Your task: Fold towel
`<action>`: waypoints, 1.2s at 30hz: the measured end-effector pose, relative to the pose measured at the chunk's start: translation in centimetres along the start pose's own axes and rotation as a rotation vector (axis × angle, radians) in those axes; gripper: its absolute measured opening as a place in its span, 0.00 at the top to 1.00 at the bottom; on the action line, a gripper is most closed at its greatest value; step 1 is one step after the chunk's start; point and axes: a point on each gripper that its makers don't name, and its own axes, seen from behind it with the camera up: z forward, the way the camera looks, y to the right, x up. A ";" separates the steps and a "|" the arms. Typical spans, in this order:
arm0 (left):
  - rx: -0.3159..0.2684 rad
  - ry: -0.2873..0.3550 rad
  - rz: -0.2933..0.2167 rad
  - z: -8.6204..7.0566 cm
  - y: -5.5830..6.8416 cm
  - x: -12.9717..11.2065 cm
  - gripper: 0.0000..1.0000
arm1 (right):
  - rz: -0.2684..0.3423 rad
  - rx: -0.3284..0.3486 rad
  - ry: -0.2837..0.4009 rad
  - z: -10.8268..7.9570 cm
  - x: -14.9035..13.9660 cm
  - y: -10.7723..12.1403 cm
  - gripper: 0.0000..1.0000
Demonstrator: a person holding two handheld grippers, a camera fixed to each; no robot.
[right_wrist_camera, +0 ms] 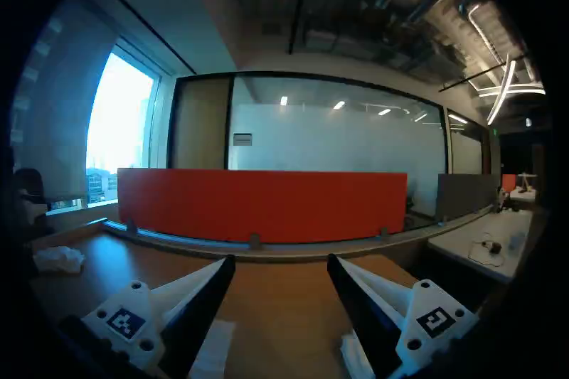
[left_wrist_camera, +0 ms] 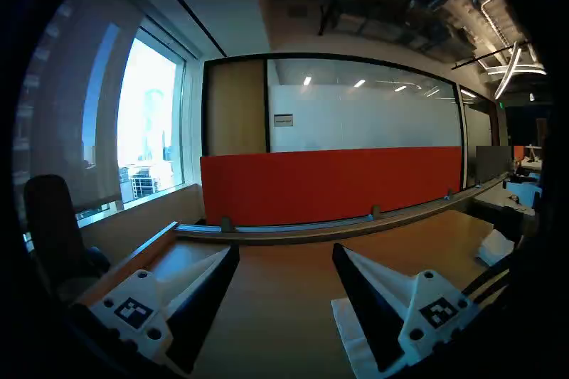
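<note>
In the left gripper view, my left gripper (left_wrist_camera: 284,247) is open and holds nothing, hovering over a wooden desk (left_wrist_camera: 284,294). A flat white towel (left_wrist_camera: 348,329) lies on the desk under its right finger, partly hidden. In the right gripper view, my right gripper (right_wrist_camera: 281,258) is also open over the same kind of desk (right_wrist_camera: 284,308). White towel (right_wrist_camera: 213,350) shows beneath its left finger, and another bit of white cloth (right_wrist_camera: 351,349) beneath its right finger. Neither gripper's fingers touch the cloth.
A red divider panel (left_wrist_camera: 327,183) runs along the desk's far edge, with a glass wall behind. A crumpled white cloth (right_wrist_camera: 60,258) lies on the desk, seen too as a white cloth (left_wrist_camera: 494,247). A dark chair (left_wrist_camera: 53,230) stands by the window. A white desk (right_wrist_camera: 491,237) is at the right.
</note>
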 end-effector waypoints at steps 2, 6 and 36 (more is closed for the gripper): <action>-0.006 -0.011 0.005 0.0 0.2 0.4 0.03 | -0.001 -0.001 -0.003 -0.1 0.4 0.1 0.00; -0.026 -0.030 0.022 0.1 0.6 0.7 0.03 | -0.011 0.014 -0.015 0.0 1.0 -0.2 0.00; -0.409 -0.317 0.154 -1.5 8.4 -4.8 0.03 | -0.237 0.469 -0.336 -1.5 -4.2 -9.1 0.00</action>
